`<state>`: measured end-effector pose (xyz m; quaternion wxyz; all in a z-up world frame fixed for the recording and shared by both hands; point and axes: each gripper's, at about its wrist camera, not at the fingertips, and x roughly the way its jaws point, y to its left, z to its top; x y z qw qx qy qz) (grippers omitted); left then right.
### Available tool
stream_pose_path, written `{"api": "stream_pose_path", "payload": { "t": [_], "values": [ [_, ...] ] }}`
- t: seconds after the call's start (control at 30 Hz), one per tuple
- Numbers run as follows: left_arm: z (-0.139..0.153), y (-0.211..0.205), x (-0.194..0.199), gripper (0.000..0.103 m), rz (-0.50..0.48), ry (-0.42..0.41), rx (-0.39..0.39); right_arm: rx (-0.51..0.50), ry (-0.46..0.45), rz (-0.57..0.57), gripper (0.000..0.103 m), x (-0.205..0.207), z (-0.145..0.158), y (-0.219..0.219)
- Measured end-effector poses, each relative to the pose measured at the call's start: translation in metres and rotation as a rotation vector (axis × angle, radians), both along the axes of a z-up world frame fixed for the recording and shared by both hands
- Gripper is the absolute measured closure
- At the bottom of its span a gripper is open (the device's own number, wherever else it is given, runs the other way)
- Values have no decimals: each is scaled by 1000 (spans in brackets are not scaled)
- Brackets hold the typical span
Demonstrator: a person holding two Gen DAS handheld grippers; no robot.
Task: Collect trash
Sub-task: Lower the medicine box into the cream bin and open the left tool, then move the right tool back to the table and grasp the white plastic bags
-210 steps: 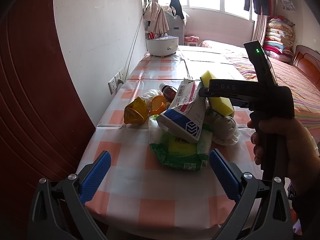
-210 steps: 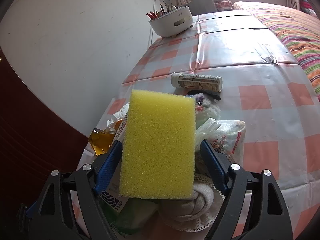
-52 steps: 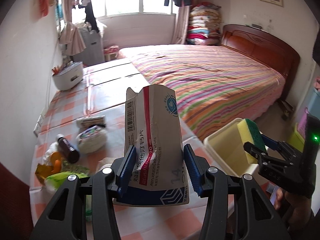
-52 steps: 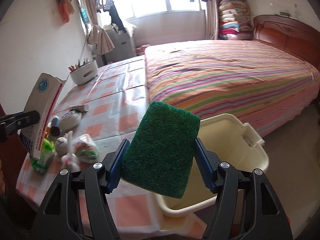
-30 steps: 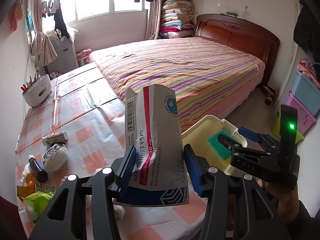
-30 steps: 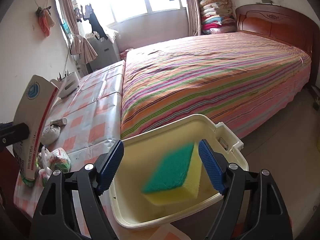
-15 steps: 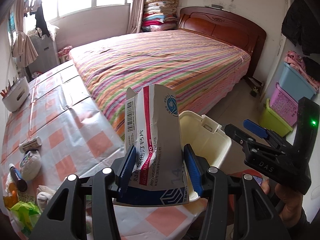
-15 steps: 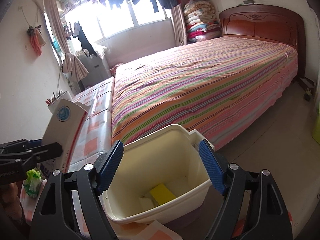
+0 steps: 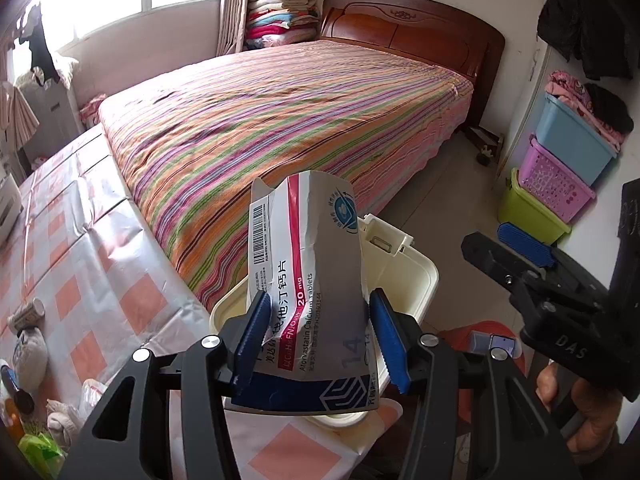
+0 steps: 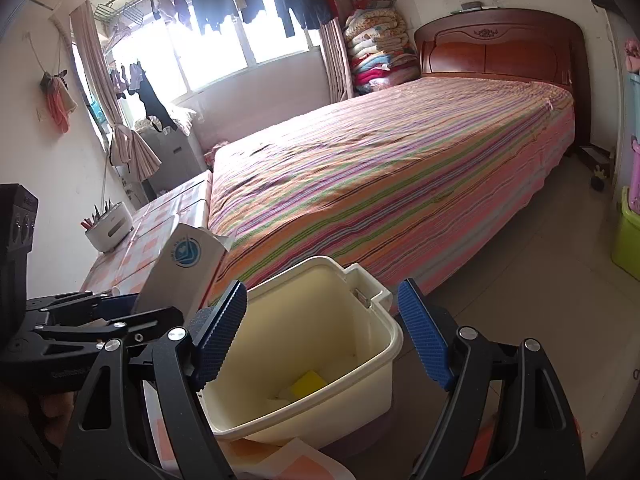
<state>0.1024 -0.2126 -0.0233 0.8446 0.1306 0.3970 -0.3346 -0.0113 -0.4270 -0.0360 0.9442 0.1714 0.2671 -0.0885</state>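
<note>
Now the medicine box point(image 9: 308, 280) stands between the left gripper point(image 9: 320, 334) pads over the cream bin point(image 10: 352, 344), jaws just widening, right pad apart from it. Right gripper point(image 10: 324, 332) gapes empty; its sponge point(image 10: 308, 384) has dropped inside. Checked table point(image 9: 100, 280) adjoins a striped bed point(image 9: 280, 112).

Crumpled medicine box point(image 9: 308, 280) upright above cream bin point(image 10: 360, 344) holding yellow sponge point(image 10: 307, 383).

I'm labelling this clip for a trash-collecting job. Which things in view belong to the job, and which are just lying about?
Job:
- left gripper, jaws just opening, flattened medicine box between them
- cream bin
- yellow sponge in the bin
- right gripper, open and empty

Lying about:
- striped bed
- stacked storage boxes
- white pen holder
</note>
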Motion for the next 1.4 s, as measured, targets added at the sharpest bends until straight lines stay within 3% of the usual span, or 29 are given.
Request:
{"api": "stream_pose_path", "payload": {
  "t": [0.03,0.1,0.13,0.37,0.53,0.8,1.13,1.4],
  "values": [
    [-1,-2,0,49,-3,-6,6,-2,0,-1,26,-1,1,0],
    [0,-5,0,31,-1,-21,10,-3,-3,-5,26,-3,1,0],
    [0,-5,0,30,2,-31,7,-3,-3,-4,26,-4,1,1],
    [12,7,-3,28,28,-71,-14,-8,-16,1,26,-7,7,5],
    [18,39,-7,28,119,-103,-9,-6,-22,31,21,-5,10,18],
    [17,103,-4,28,271,-58,-37,-1,4,158,21,16,5,64],
    [16,170,-11,28,417,-65,-40,6,32,317,21,36,2,124],
    [9,256,-26,28,613,-54,-42,2,77,487,21,51,-6,190]
  ]
}}
